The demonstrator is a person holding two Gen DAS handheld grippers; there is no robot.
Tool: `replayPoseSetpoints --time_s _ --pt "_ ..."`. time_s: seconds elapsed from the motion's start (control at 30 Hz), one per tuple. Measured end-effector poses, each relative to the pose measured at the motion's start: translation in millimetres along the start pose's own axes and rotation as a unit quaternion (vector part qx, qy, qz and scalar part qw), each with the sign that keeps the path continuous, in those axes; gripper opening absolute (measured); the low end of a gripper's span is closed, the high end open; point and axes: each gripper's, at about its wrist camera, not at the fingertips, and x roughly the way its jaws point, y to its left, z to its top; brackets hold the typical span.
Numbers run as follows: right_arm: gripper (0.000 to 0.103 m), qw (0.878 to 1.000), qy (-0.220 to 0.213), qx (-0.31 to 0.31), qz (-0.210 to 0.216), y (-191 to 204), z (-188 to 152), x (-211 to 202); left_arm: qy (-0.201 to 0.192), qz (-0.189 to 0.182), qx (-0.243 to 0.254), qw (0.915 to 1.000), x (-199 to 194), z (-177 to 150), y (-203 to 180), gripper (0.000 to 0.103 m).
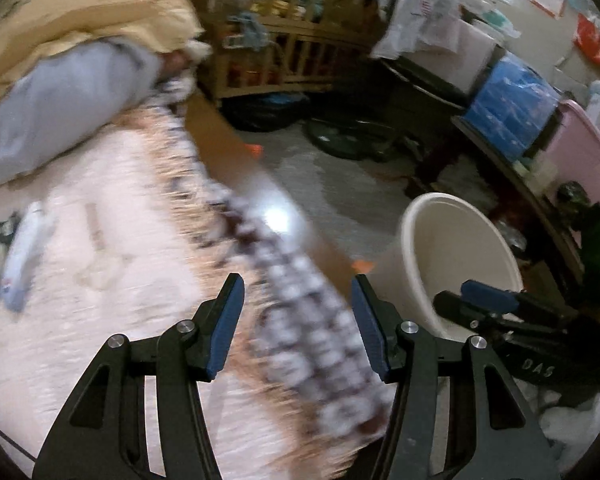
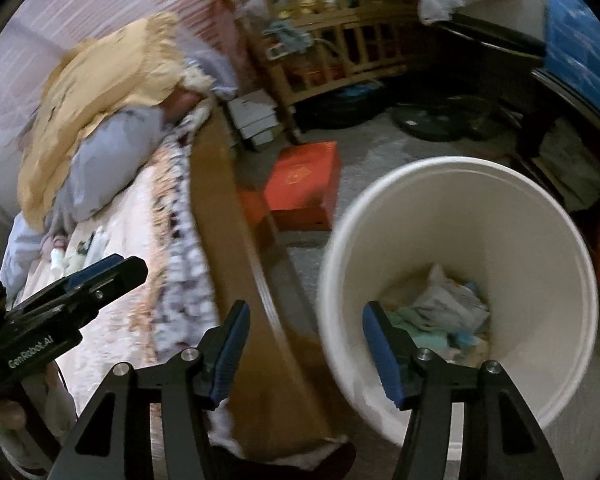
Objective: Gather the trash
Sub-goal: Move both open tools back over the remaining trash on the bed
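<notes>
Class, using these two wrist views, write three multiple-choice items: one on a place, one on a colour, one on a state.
1. Where is the bucket?
A. On the bed
B. On the floor beside the bed
C. On a shelf

2. What colour is the box on the floor?
A. Orange
B. Green
C. Black

3. What is between the right gripper pads?
A. Paper
B. A bottle
C. Nothing

Answers:
1 B: it stands by the bed frame.
2 A: orange throughout.
3 C: jaws apart, empty; trash lies in the bucket.

Bed (image 1: 100, 240) with pillows (image 1: 60, 112); floor bin (image 2: 460, 208).
</notes>
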Motion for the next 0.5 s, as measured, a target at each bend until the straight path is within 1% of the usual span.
replayPoseSetpoints --time_s 0.13,0.23,0.37,0.5 --pt "0.057 0.999 0.014 -0.029 0.02 40.1 2.3 16.5 -0.001 0.03 -0.031 0.9991 -15.2 -11.8 48.7 0.054" --pt "0.057 0.998 0.027 -0.054 0.035 72.5 1.2 30.2 -0.004 0.056 -0.055 0.9969 -27.5 -21.8 84.9 0.054" --pt "0.06 0.994 0.043 -0.092 0.05 117.2 -1.3 47.5 -0.005 0.096 -0.089 0.9913 -42.4 -33.4 138.7 0.054" --pt "0.06 0.988 0.053 -0.128 0.065 160.6 -4.4 58.7 -0.006 0.119 -0.121 0.9855 -44.0 -36.7 185.0 0.054"
